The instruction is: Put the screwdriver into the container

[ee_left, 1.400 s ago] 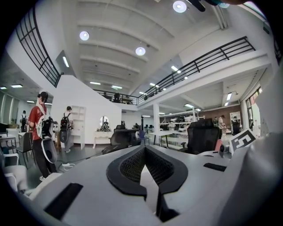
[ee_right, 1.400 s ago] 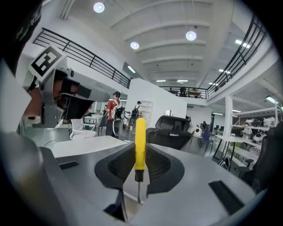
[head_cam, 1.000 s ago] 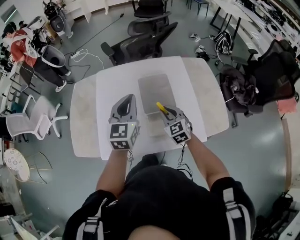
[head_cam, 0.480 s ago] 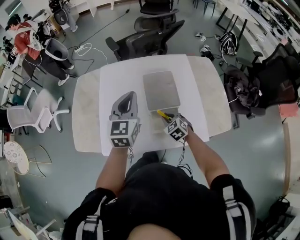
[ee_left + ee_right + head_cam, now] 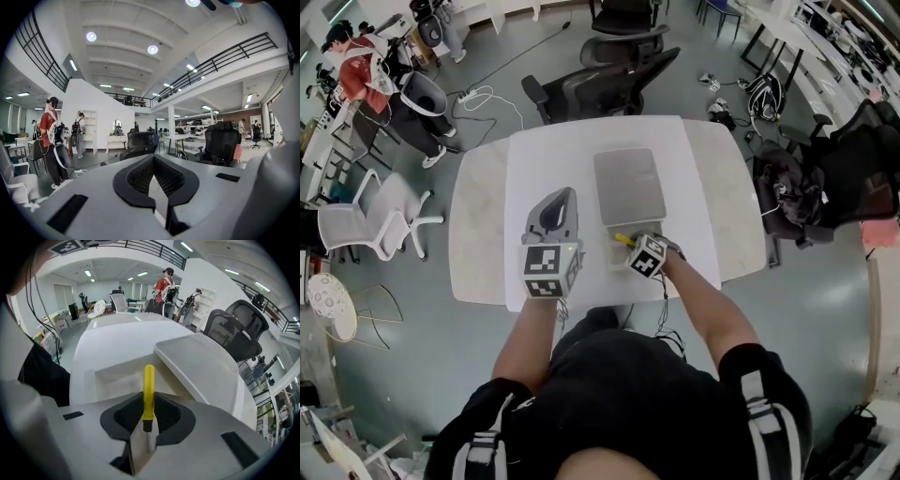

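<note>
My right gripper [image 5: 632, 244] [image 5: 146, 423] is shut on a screwdriver with a yellow handle [image 5: 624, 239] [image 5: 148, 390]. The handle points forward, and its thin metal shaft runs back between the pads. The screwdriver hangs over the open white container [image 5: 615, 253] [image 5: 115, 376] near the table's front edge. A flat grey lid [image 5: 628, 184] [image 5: 199, 363] lies just beyond the container, with one edge over its far rim. My left gripper [image 5: 562, 199] [image 5: 161, 190] hovers left of the container with its jaws together and nothing between them.
The white table [image 5: 534, 169] has beige side parts. Office chairs [image 5: 600, 84] stand behind it, and a black chair with bags [image 5: 806, 187] is at the right. A person in red [image 5: 361, 75] stands far off to the left.
My right gripper has drawn back toward the table's front edge and lowered the screwdriver from in front of the lid to over the open container. The left gripper has hardly moved.
</note>
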`<state>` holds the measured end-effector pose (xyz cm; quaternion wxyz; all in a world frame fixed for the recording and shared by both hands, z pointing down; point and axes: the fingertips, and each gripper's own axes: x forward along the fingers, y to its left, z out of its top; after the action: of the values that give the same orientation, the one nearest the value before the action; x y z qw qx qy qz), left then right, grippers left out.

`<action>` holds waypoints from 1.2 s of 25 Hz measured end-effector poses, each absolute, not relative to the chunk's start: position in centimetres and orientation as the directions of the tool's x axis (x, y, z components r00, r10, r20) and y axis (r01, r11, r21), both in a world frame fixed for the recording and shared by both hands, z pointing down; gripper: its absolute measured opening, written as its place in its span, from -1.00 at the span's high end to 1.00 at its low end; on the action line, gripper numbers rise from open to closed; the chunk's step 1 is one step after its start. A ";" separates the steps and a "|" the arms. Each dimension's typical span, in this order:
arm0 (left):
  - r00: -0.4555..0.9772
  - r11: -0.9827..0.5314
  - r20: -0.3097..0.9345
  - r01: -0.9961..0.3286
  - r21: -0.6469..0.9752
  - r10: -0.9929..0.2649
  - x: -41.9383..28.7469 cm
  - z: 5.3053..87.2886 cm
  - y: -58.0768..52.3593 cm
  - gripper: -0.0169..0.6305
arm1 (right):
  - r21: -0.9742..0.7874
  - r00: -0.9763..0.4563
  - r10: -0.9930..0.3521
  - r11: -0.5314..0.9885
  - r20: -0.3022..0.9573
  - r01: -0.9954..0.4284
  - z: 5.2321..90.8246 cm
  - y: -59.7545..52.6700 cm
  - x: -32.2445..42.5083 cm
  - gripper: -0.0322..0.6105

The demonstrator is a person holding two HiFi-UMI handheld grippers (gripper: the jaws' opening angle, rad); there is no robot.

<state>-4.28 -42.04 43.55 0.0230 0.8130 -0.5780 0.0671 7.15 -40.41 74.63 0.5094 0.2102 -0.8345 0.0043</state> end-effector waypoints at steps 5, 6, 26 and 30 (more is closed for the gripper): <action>0.317 -0.326 0.140 -0.944 -0.044 -0.938 -4.6 43.6 -42.3 0.93 | 0.203 -0.347 -0.314 0.925 0.884 -0.321 76.0 -40.8 6.9 0.70; 0.317 -0.326 0.142 -0.944 -0.044 -0.938 -4.6 43.6 -42.3 0.93 | 0.202 -0.342 -0.310 0.927 0.887 -0.316 76.2 -40.8 6.8 0.70; 0.363 -0.372 0.158 -0.928 -0.035 -0.918 -3.3 44.3 -43.4 0.93 | 0.214 -0.544 -0.490 0.844 0.681 -0.493 67.8 -42.5 6.4 0.59; 0.388 -0.397 0.155 -0.917 -0.032 -0.909 -2.0 44.3 -43.5 0.93 | 0.231 -0.584 -0.638 0.750 0.502 -0.620 61.6 -43.4 7.6 0.82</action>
<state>-2.02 -43.46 44.35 0.0291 0.8324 -0.5484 0.0737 7.62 -43.36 61.63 0.2880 0.3534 -0.8899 -0.0156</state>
